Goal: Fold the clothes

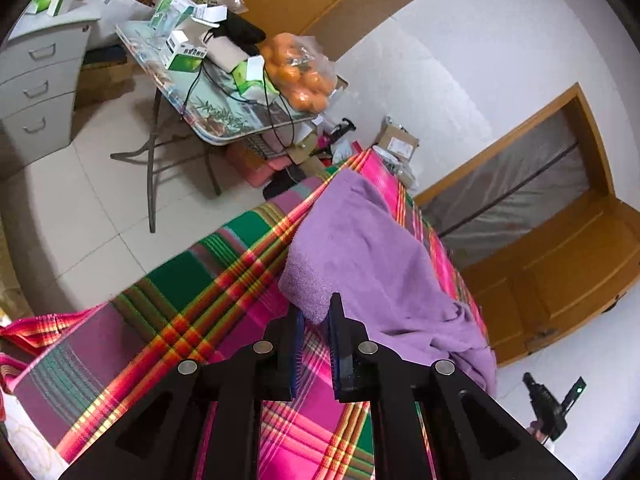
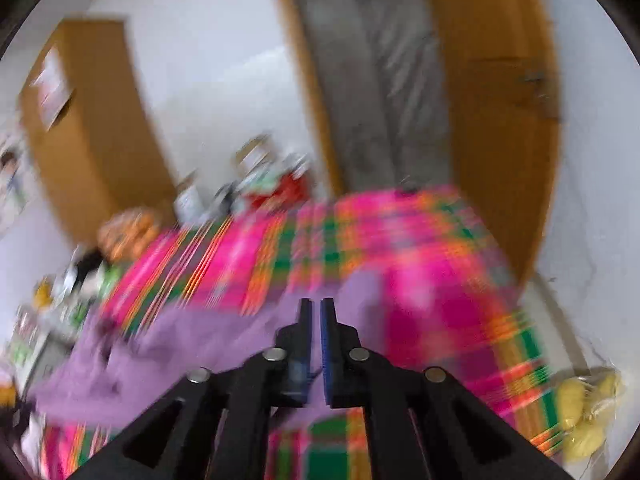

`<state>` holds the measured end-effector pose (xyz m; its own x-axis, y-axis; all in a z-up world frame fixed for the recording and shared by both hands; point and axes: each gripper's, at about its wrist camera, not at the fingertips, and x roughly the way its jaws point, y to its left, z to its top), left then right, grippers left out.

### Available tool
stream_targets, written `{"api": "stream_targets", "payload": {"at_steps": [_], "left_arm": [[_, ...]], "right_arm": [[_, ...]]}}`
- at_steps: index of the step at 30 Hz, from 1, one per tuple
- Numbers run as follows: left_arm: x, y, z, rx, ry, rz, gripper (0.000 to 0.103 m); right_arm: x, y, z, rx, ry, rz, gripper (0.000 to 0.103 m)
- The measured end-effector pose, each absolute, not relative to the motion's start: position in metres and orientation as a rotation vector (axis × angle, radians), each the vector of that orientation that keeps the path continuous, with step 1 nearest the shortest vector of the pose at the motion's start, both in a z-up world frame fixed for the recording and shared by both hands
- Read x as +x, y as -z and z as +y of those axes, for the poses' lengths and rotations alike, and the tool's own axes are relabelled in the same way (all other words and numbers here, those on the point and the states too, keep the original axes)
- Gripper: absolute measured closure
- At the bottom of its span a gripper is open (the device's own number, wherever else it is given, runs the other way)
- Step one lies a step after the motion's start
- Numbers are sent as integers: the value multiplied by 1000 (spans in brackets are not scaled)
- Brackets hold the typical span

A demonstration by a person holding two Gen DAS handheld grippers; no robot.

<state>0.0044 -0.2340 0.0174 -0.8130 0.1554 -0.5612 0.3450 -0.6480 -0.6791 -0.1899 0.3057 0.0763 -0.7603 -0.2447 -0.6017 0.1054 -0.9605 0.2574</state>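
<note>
Purple towel (image 1: 372, 248) on pink-green plaid sheet (image 1: 208, 292) (orange stripes).

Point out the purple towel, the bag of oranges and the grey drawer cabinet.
purple towel (image 1: 372, 248), left wrist view, middle of the cloth.
bag of oranges (image 1: 298, 72), left wrist view, centre of the fruit.
grey drawer cabinet (image 1: 38, 92), left wrist view, middle drawer front.

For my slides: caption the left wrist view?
Left gripper fingers pinching a purple towel corner over a plaid bedsheet.

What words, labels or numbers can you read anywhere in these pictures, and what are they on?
None can be read.
Green-and-white boxes on the folding table: dark printed characters, too small to make out.
Cardboard box by the wall: a label, too small.
Paper on the wooden cabinet, right wrist view: blurred.
Purple towel: no text.
</note>
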Motion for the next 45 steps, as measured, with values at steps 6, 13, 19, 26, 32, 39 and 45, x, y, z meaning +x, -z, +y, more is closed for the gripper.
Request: {"api": "stream_targets", "payload": {"at_steps": [6, 13, 19, 26, 32, 39, 45], "left_arm": [[-2, -11, -227, 957, 2605, 1232, 92], [-2, -1, -227, 994, 2590, 1256, 92], [0, 3, -231, 994, 2564, 1298, 92], [-6, 10, -227, 1012, 2561, 1281, 92], [-6, 11, -229, 1008, 2570, 1277, 92], [-7, 13, -231, 1011, 2575, 1282, 92], [-10, 12, -233, 1004, 2588, 1287, 92]], "right_arm": [[-167, -24, 258, 1112, 2503, -399, 56], [-174, 8, 240, 1222, 2361, -664, 47], [-154, 5, 232, 1249, 2356, -716, 47], [-150, 5, 205, 1221, 2287, -690, 46], [-183, -10, 203, 1192, 2395, -660, 98], [-226, -106, 222, 873, 2759, -361, 97], [-234, -97, 216, 949, 2876, -138, 58]]}}
